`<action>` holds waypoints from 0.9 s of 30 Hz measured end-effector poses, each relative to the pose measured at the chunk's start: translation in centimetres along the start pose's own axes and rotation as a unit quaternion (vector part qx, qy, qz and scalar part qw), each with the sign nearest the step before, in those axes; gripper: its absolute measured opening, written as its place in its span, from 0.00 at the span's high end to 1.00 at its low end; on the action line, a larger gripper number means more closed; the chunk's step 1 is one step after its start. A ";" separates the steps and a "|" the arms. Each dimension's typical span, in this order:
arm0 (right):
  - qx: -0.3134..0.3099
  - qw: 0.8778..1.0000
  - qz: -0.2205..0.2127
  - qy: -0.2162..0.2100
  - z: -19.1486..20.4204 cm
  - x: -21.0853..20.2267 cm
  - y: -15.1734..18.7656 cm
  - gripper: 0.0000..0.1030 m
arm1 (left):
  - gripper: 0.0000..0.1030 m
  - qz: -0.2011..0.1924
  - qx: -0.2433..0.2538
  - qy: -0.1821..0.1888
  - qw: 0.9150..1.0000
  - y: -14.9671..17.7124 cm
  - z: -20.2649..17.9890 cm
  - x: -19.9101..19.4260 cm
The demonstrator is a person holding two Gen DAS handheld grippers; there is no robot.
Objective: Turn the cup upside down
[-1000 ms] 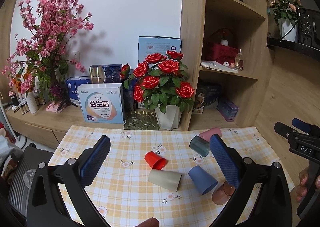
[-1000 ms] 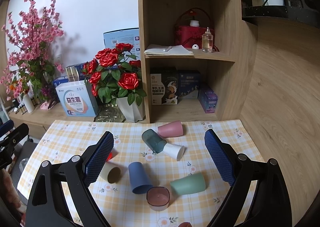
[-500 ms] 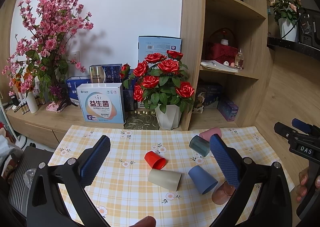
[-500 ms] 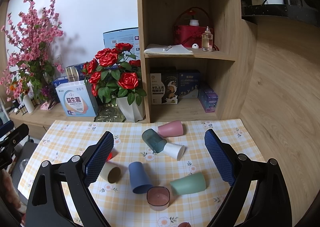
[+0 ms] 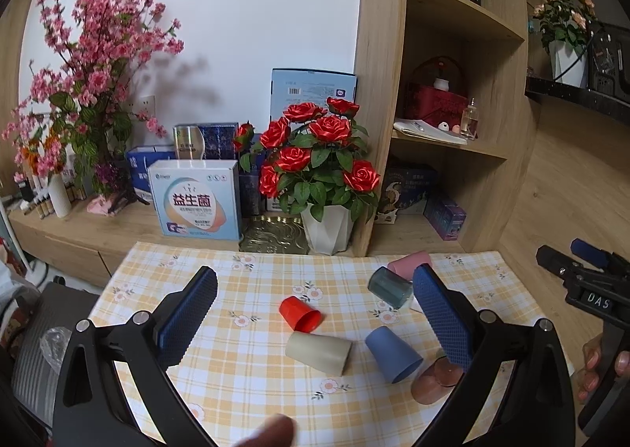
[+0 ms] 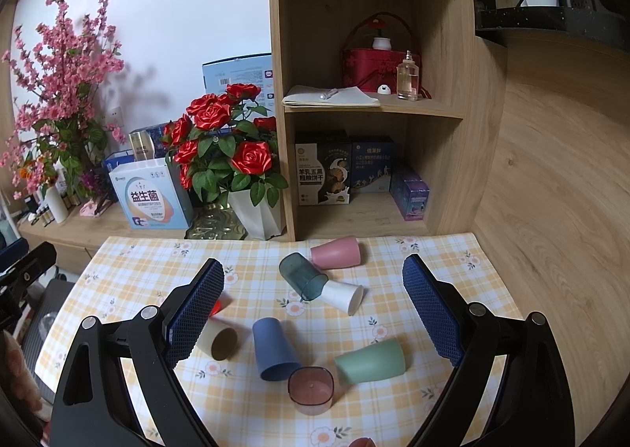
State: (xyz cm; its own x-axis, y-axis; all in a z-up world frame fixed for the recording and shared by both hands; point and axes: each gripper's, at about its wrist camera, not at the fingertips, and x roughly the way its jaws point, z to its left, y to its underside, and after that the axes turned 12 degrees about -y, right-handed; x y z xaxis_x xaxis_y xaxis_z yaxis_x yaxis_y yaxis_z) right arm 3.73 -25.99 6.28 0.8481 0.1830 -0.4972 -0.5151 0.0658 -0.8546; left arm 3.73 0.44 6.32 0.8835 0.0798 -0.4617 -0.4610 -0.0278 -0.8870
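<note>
While both your tongs, left (image 5: pixel 315 303) and right (image 6: pixel 313 287), hang open and empty, the cups (image 6: pixel 275 348) on the desk (image 6: pixel 445 250) lie unflipped; nothing is done yet.

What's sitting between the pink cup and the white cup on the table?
The dark teal cup, lying on its side, sits between the pink cup and the white cup, its mouth toward the white one. The right wrist view shows it best.

Both wrist views look down-forward over the checked table (image 5: pixel 236 368) toward the shelf (image 6: pixel 378 108) — left one from further left.
</note>
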 end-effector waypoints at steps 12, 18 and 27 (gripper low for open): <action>0.004 1.000 0.002 0.002 -0.5 0.3 0.2 0.13 | 0.06 -0.008 0.022 -0.028 0.999 0.3 -0.8 0.0; 0.004 1.000 0.001 0.002 -0.5 0.2 0.1 0.13 | 0.06 -0.003 0.018 -0.023 1.000 0.1 -0.7 0.0; 0.007 1.000 -0.003 0.010 -0.6 0.2 0.3 0.13 | 0.06 -0.001 0.023 -0.019 1.000 0.1 -0.9 -0.1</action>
State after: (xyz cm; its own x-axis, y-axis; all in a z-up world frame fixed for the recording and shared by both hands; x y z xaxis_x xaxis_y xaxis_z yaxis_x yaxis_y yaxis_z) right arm 3.81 -26.55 5.85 0.8530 0.1639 -0.4955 -0.5122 0.0813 -0.8550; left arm 3.68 -0.43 6.21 0.8811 0.1166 -0.4583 -0.4632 0.0173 -0.8861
